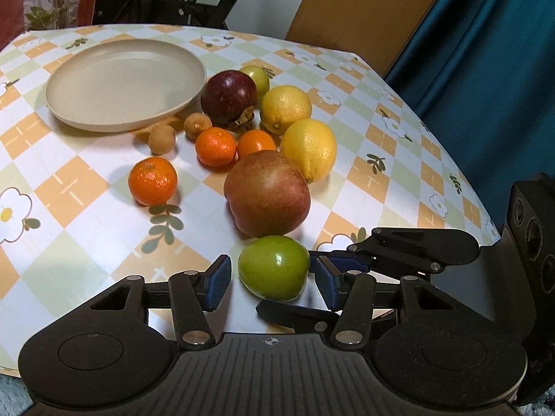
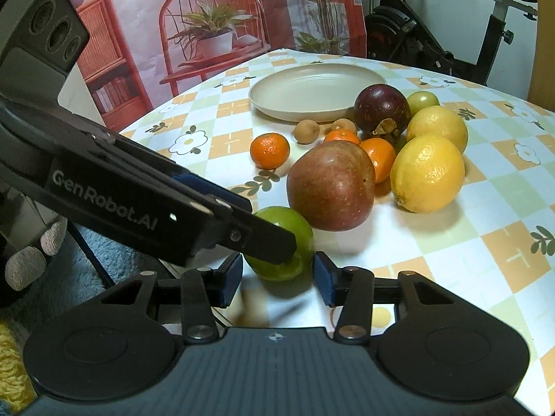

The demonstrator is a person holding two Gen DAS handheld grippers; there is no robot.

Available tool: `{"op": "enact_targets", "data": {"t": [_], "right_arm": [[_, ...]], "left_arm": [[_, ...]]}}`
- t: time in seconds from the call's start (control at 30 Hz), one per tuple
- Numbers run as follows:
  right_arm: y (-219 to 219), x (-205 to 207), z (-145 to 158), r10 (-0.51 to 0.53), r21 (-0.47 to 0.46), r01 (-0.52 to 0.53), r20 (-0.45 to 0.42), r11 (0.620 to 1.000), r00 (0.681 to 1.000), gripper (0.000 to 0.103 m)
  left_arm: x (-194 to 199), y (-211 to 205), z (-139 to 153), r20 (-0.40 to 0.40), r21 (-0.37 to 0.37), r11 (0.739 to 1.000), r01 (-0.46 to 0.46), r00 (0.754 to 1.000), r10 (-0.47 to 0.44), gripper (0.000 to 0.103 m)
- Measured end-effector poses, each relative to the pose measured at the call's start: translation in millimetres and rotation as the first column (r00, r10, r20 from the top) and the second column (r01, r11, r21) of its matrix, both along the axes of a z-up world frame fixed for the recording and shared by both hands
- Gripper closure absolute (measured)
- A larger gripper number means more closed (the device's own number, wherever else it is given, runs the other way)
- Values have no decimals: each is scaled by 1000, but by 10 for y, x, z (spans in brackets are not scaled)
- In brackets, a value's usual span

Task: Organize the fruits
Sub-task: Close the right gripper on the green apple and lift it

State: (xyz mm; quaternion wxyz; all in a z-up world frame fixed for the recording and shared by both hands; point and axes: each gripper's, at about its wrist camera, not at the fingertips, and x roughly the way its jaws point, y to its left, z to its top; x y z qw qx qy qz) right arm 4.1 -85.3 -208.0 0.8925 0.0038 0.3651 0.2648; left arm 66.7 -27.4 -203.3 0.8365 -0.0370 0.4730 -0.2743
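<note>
A green fruit (image 1: pixel 274 267) (image 2: pixel 274 270) lies at the table's near edge, in front of a red apple (image 1: pixel 267 194). My left gripper (image 1: pixel 272 284) straddles it, with a thin gap showing at each blue pad. In the right wrist view, one finger of the left gripper (image 2: pixel 269 223) crosses over the fruit. My right gripper (image 2: pixel 277 282) comes in from the right, and its pads (image 2: pixel 322 280) meet the fruit's sides. The right gripper (image 1: pixel 286 282) also shows in the left wrist view, with one finger on each side of the fruit. A beige plate (image 1: pixel 86 118) stands empty at the far left.
Behind the apple lie two lemons (image 1: pixel 308 149), a dark purple fruit (image 1: pixel 229 95), three tangerines (image 1: pixel 152 182), two small brown fruits (image 1: pixel 162 139) and a small green one (image 1: pixel 255 76). The table edge (image 1: pixel 485 239) drops off at the right by a blue curtain. An exercise bike stands behind.
</note>
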Motion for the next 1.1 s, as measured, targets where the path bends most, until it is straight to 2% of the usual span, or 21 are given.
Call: {"op": "enact_targets", "data": {"t": [0.1, 0.3, 0.43, 0.67, 0.87, 1.1], "right_arm": [[8, -6, 0, -1, 1, 1, 0, 1000, 1000, 55], [2, -1, 0, 1, 2, -1, 3, 1000, 1000, 57], [5, -26, 59, 0, 2, -1, 29, 1000, 1000, 57], [-5, -50, 355, -7, 18, 5, 105, 1000, 994, 57], [25, 154, 672, -10, 36, 6, 133, 999, 991, 57], [101, 584, 907, 9, 45, -16, 150, 999, 989, 57]], "left_arm": [[24, -7, -29, -10, -3, 1000, -4, 1000, 4, 54], [11, 2, -18, -4, -11, 1000, -9, 1000, 9, 54], [-55, -7, 130, 66, 1, 1000, 4, 998, -4, 54], [-124, 39, 485, 198, 17, 1000, 25, 980, -27, 54], [75, 128, 739, 246, 3, 1000, 20, 969, -20, 54], [508, 282, 876, 241, -27, 999, -22, 970, 28, 54]]}}
